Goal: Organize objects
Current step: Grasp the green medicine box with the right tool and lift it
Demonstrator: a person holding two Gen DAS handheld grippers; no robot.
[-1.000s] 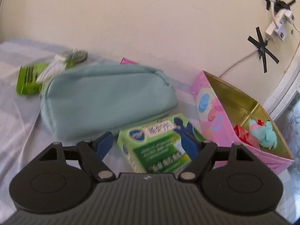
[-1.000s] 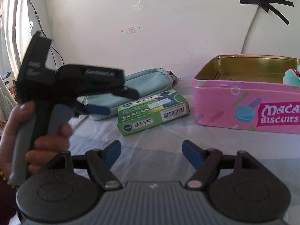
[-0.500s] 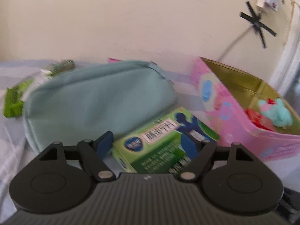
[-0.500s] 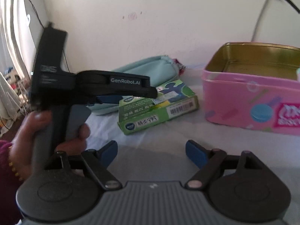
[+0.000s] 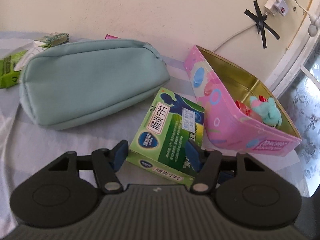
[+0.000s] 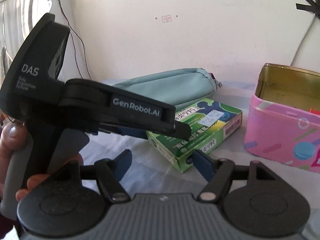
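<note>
While the left gripper (image 5: 157, 157) is closing its blue pads around the green cardboard medicine box (image 5: 170, 138), the box is looking tilted, one end raised off the pale striped cloth (image 5: 80, 140); the pads are bracketing its near end, apparently clamping it. That box is sitting between the teal zippered pouch (image 5: 90, 82) and the pink biscuit tin (image 5: 230, 120), probably its destination. The right gripper (image 6: 162, 162) is hanging unclenched and empty, just short of the box.
</note>
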